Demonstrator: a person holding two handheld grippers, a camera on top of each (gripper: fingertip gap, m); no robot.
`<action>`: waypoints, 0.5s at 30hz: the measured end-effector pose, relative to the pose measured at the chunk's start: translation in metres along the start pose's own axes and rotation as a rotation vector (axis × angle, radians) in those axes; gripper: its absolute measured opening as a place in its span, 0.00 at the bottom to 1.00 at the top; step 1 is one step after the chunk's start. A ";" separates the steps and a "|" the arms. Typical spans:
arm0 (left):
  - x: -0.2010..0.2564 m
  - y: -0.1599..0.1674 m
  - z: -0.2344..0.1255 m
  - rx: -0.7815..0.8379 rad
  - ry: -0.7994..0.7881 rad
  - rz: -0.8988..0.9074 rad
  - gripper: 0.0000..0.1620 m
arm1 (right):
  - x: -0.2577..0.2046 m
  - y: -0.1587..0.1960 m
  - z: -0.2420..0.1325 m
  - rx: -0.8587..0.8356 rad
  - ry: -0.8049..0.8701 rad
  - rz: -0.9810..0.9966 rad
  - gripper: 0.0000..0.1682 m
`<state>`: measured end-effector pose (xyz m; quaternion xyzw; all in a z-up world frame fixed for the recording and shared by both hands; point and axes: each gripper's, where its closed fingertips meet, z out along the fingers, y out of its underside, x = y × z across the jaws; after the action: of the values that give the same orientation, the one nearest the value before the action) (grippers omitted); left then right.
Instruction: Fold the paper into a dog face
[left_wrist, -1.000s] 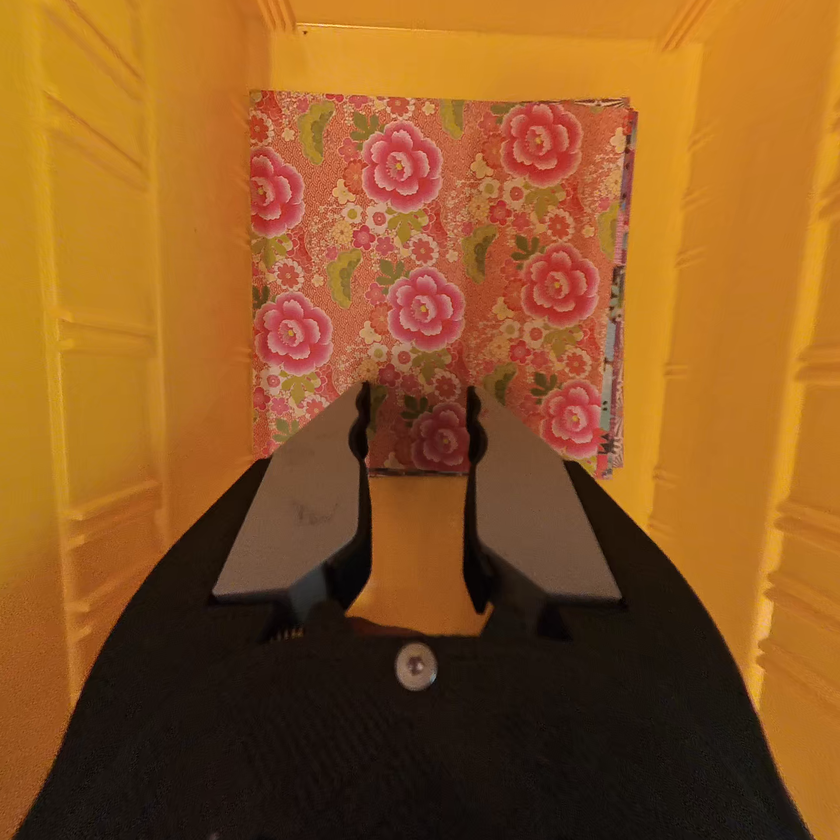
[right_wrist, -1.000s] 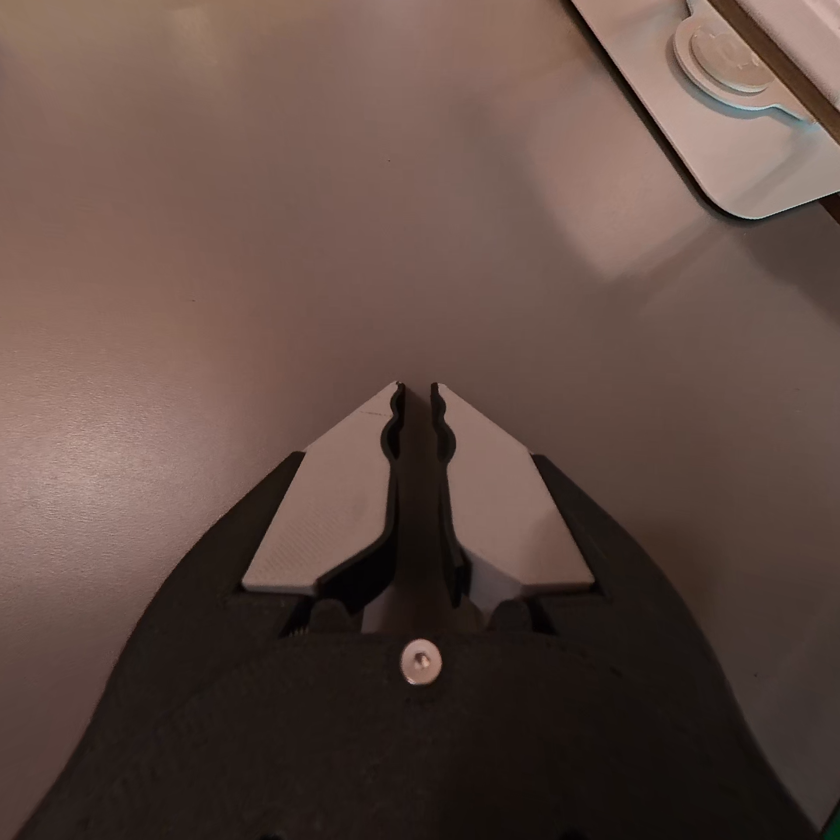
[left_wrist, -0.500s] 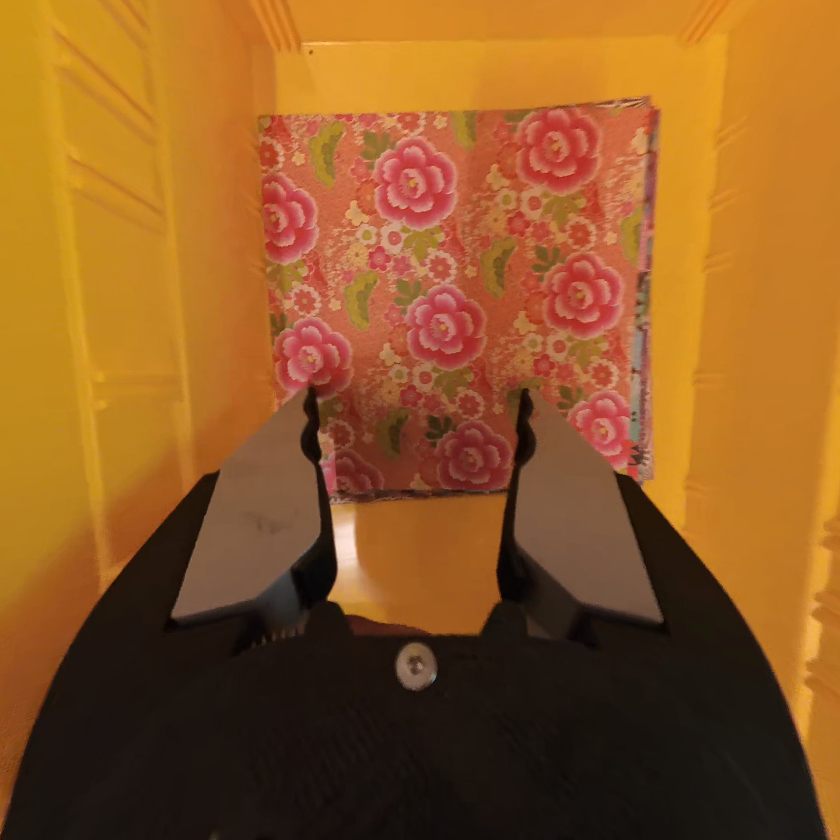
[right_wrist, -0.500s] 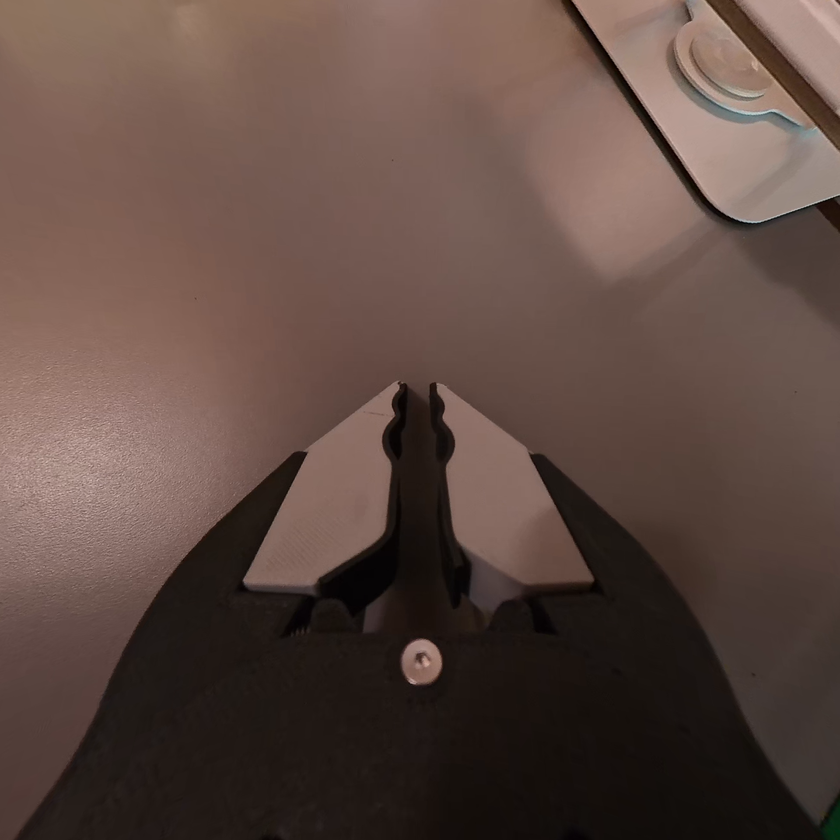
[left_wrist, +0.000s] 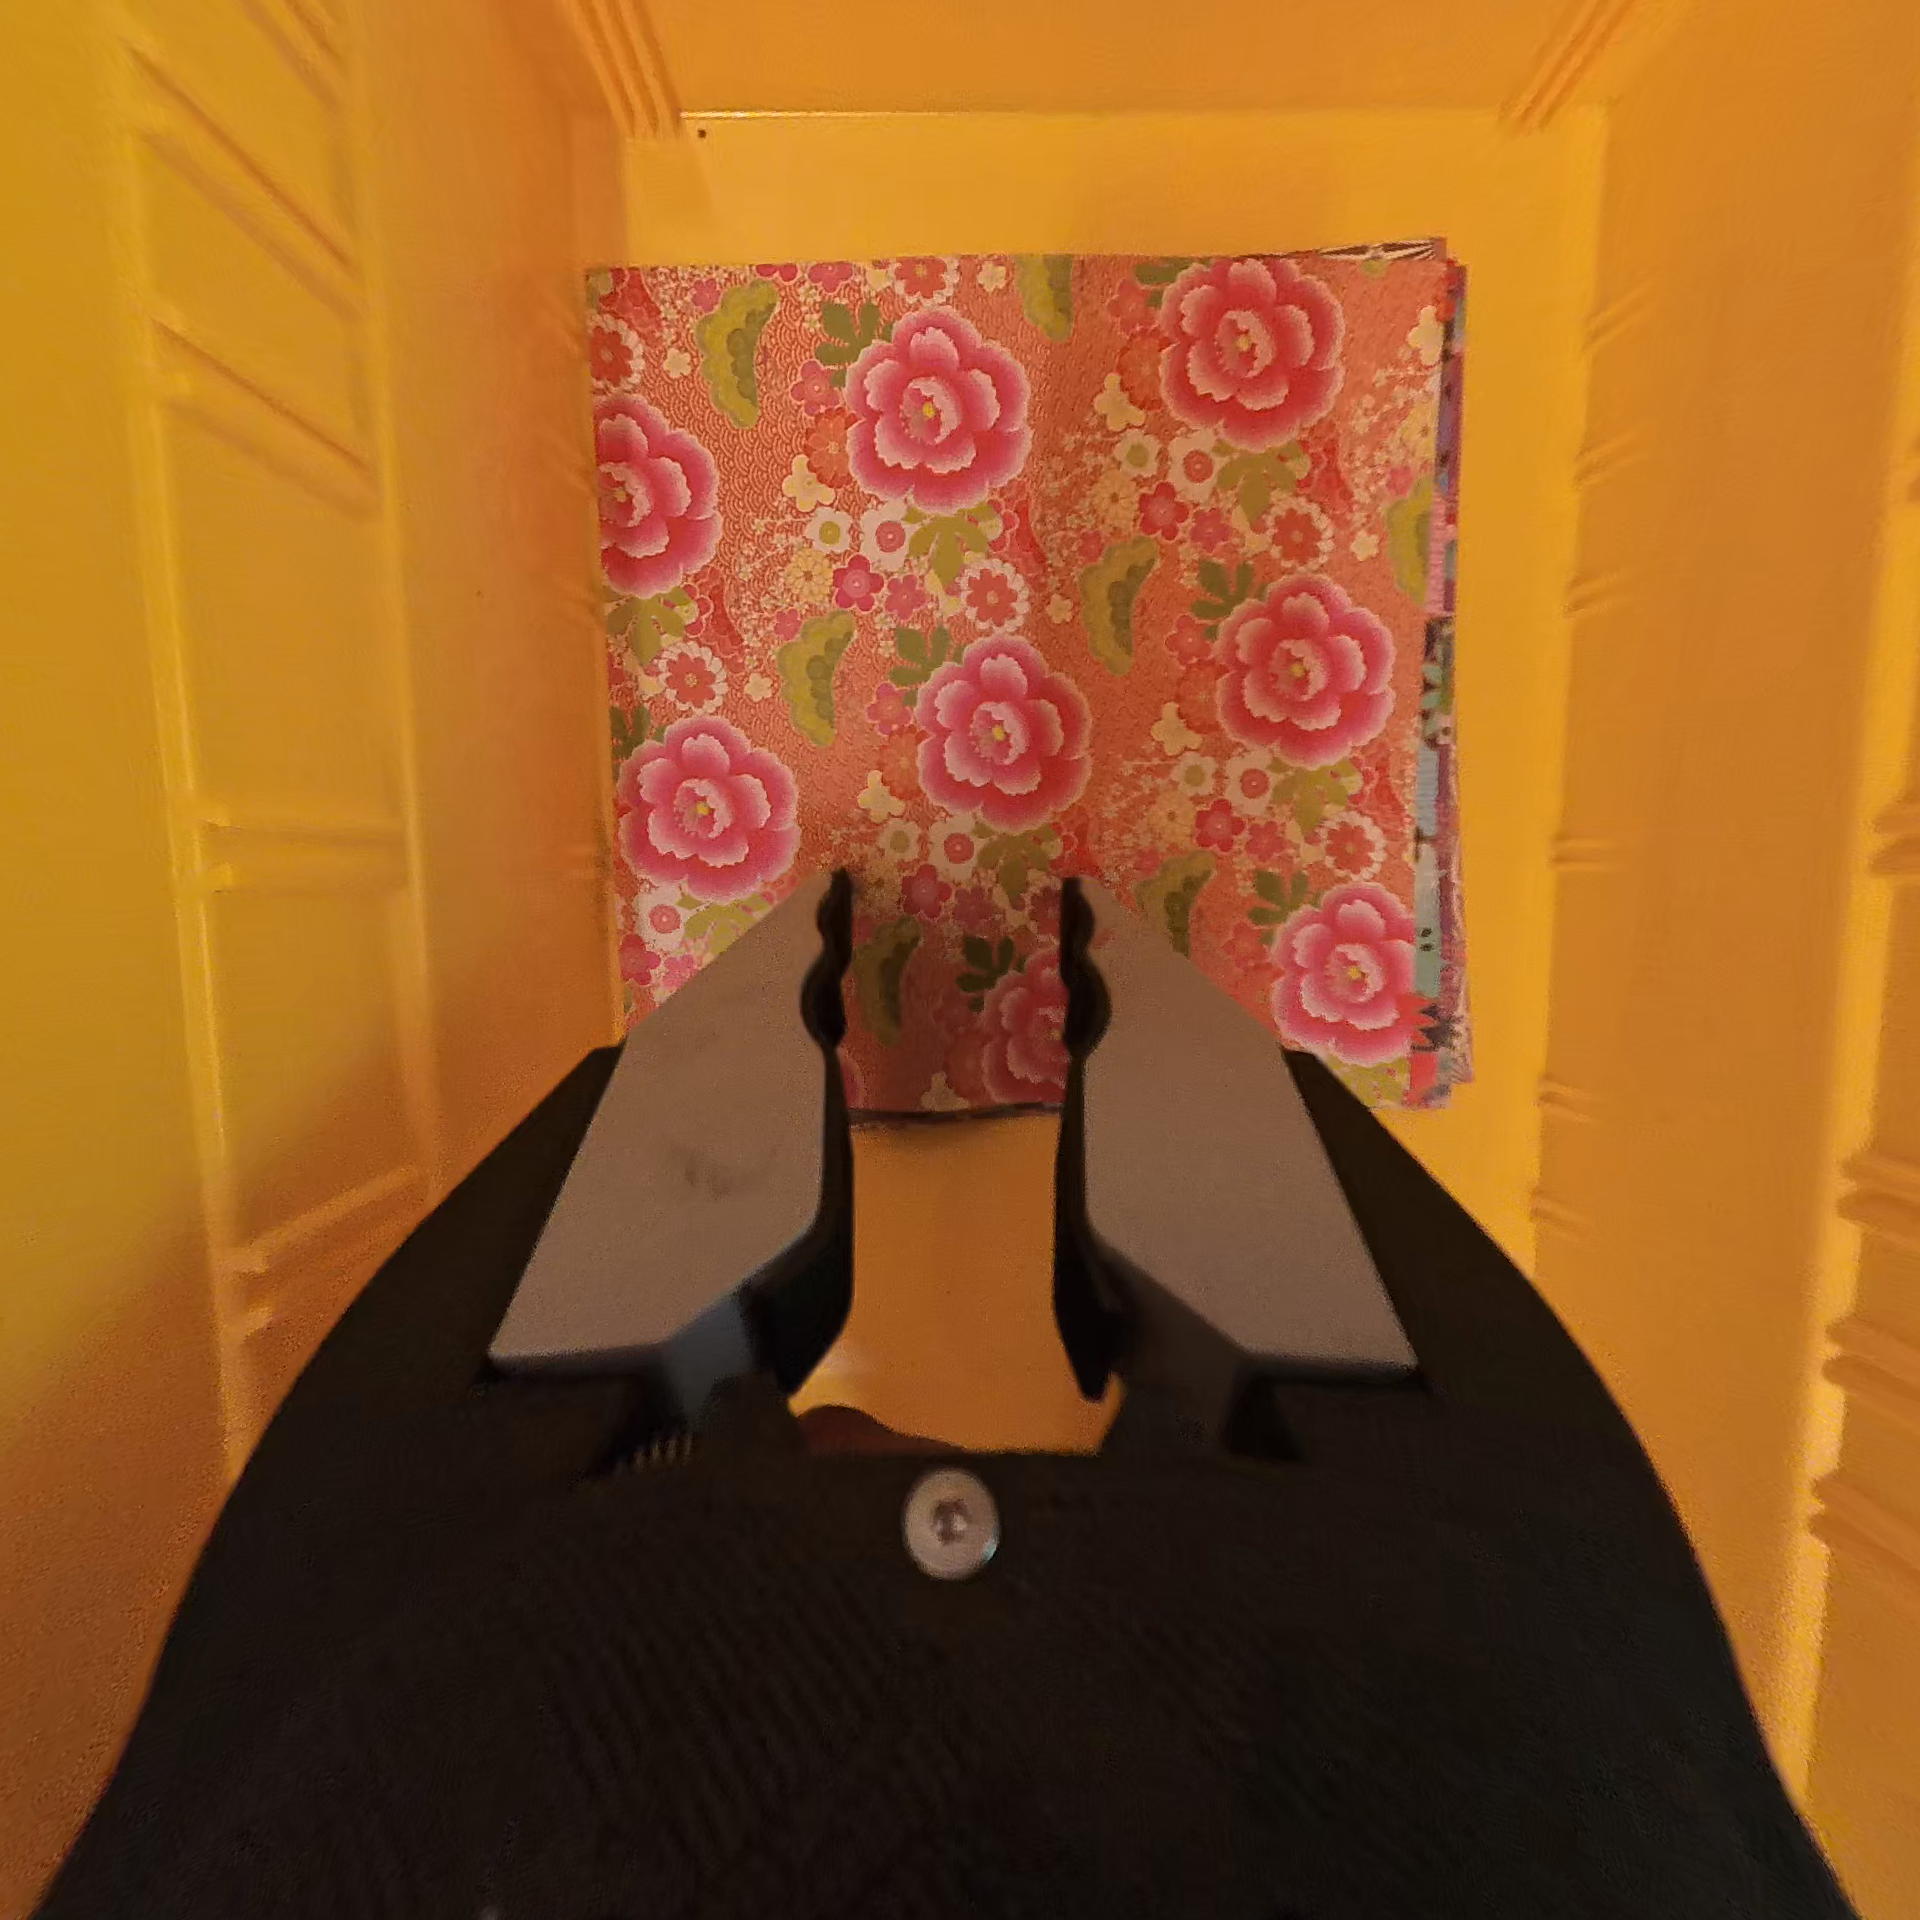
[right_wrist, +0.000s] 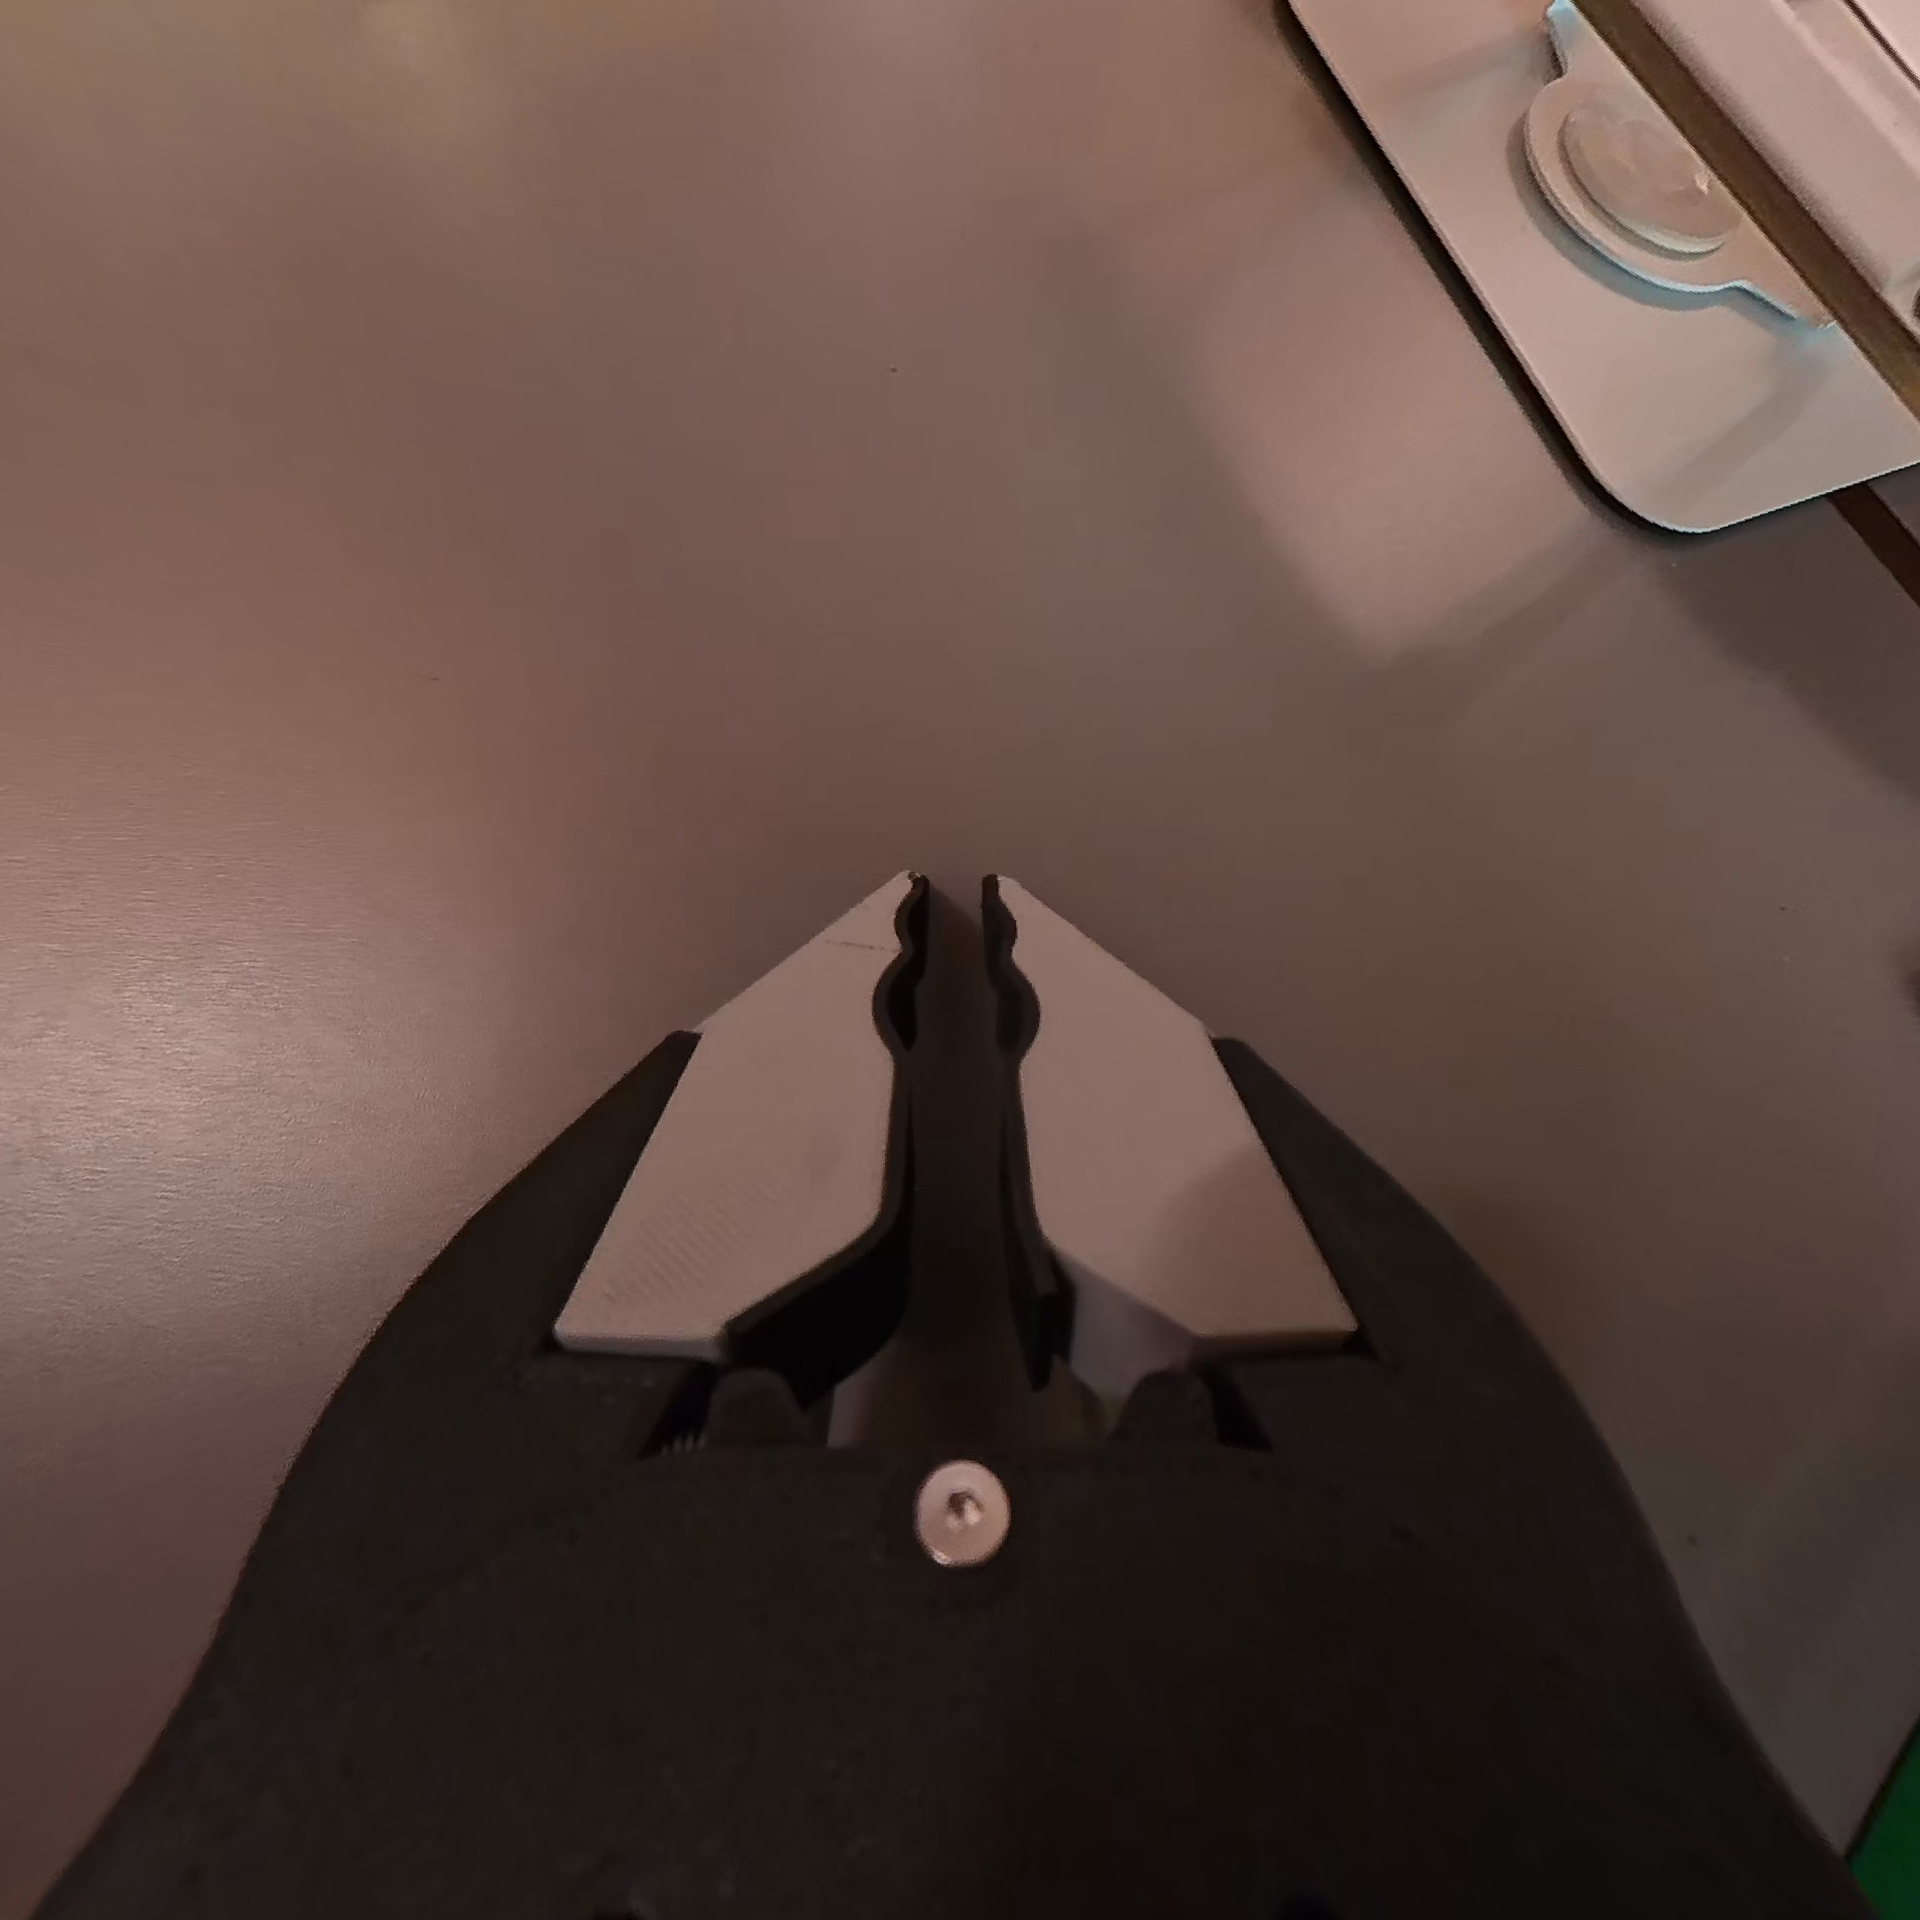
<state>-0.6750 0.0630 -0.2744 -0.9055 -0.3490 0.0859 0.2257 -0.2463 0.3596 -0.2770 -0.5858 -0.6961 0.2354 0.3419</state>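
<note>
My left gripper (left_wrist: 951, 914) is open over the near edge of the floral paper (left_wrist: 1018, 644), top of a stack in the yellow bin (left_wrist: 291, 727). Thin, floppy, probably slippery, so I'd pinch 1 sheet there. Right gripper (right_wrist: 951, 883) hovers nearly closed, empty, above the grey table (right_wrist: 623, 468).

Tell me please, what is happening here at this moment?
A person is reaching the left gripper into a yellow bin toward a stack of floral paper, jaws open and holding nothing. The right gripper hovers over a bare grey table, jaws almost shut and empty. No folding is done yet.
</note>
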 end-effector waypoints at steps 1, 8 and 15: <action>0.000 0.001 0.000 0.000 -0.002 0.000 0.24 | 0.000 0.000 0.000 0.000 0.006 -0.007 0.04; -0.003 0.004 -0.002 -0.004 -0.005 -0.023 0.00 | -0.002 0.000 0.000 -0.001 0.041 -0.062 0.02; 0.010 0.001 -0.004 -0.002 0.089 -0.026 0.07 | -0.004 0.000 0.000 -0.002 0.038 -0.080 0.00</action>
<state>-0.6653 0.0677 -0.2716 -0.9040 -0.3506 0.0422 0.2410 -0.2461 0.3556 -0.2774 -0.5620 -0.7127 0.2097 0.3637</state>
